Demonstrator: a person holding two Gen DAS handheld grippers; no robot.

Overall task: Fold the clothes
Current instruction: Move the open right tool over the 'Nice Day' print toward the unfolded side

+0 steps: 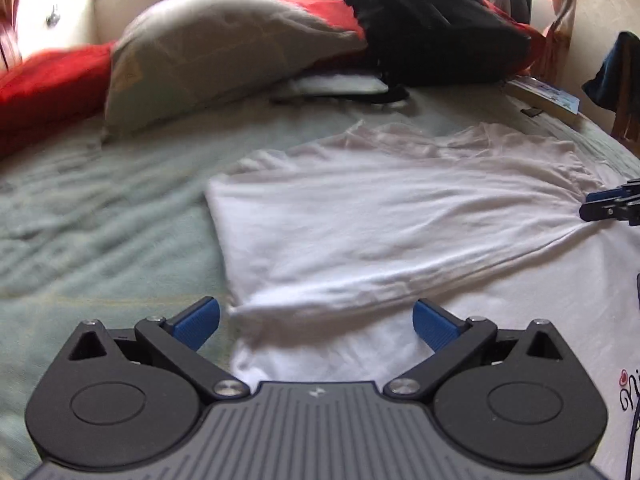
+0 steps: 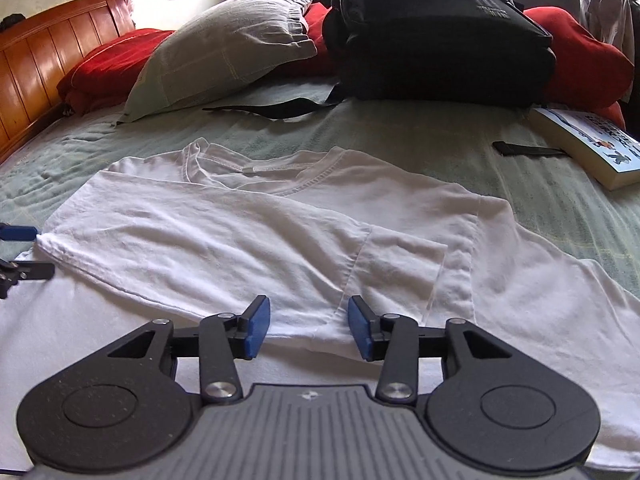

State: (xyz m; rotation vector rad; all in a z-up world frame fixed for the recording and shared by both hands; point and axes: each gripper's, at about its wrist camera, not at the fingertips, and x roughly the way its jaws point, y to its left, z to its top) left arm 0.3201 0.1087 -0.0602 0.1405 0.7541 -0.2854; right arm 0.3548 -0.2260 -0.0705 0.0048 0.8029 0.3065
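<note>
A white T-shirt (image 1: 360,216) (image 2: 248,232) lies on the green bed cover, its left side and sleeve folded over the body, collar away from me. My left gripper (image 1: 316,324) is open wide just above the shirt's folded left edge, with that edge lying between its blue pads (image 1: 196,322). My right gripper (image 2: 310,328) is open too, low over the folded-over sleeve's hem near the shirt's middle, holding nothing. Each gripper also shows at the edge of the other's view: the right gripper (image 1: 608,204) and the left gripper (image 2: 18,234).
A grey pillow (image 2: 224,48), a black backpack (image 2: 436,28) and red bedding (image 2: 576,60) line the far side of the bed. A book (image 2: 588,148) and a black strap (image 2: 524,148) lie at right. The wooden headboard (image 2: 52,64) stands at left.
</note>
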